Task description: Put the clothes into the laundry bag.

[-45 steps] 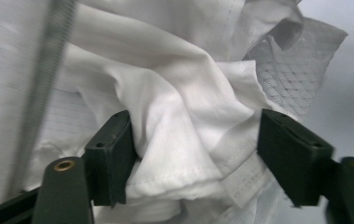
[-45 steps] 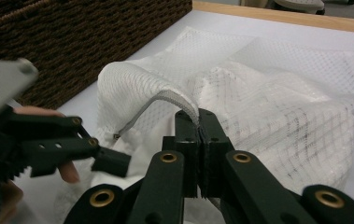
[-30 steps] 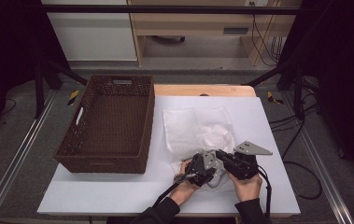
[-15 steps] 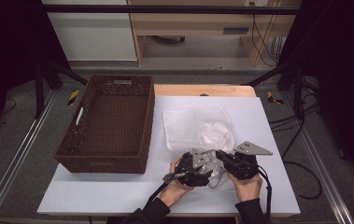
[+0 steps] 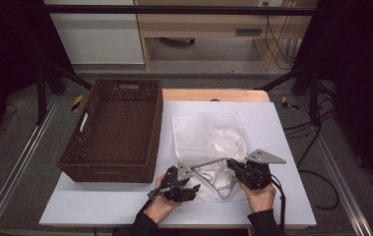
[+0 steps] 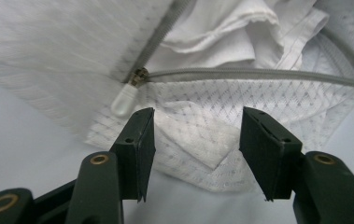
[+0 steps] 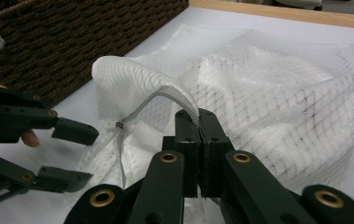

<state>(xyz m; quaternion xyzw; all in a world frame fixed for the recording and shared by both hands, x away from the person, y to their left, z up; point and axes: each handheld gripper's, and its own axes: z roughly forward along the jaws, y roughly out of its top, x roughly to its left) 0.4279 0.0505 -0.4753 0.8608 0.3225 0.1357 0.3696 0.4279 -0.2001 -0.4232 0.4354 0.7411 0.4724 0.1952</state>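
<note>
Mesh bag (image 5: 208,142) released, left gripper (image 5: 192,187) withdrawn

Bright, even overhead light on the table; dark surroundings, blurred close-ups.

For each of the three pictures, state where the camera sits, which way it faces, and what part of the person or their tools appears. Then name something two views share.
High view: above the table's near side, facing forward and down on basket and mesh bag; both hands show.
Left gripper view: rides the left gripper, facing the bag's zip pull between open jaws.
Right gripper view: rides the right gripper, shut on the zip edge, facing the basket.
Shared: the gripper views both show the zip pull.
</note>
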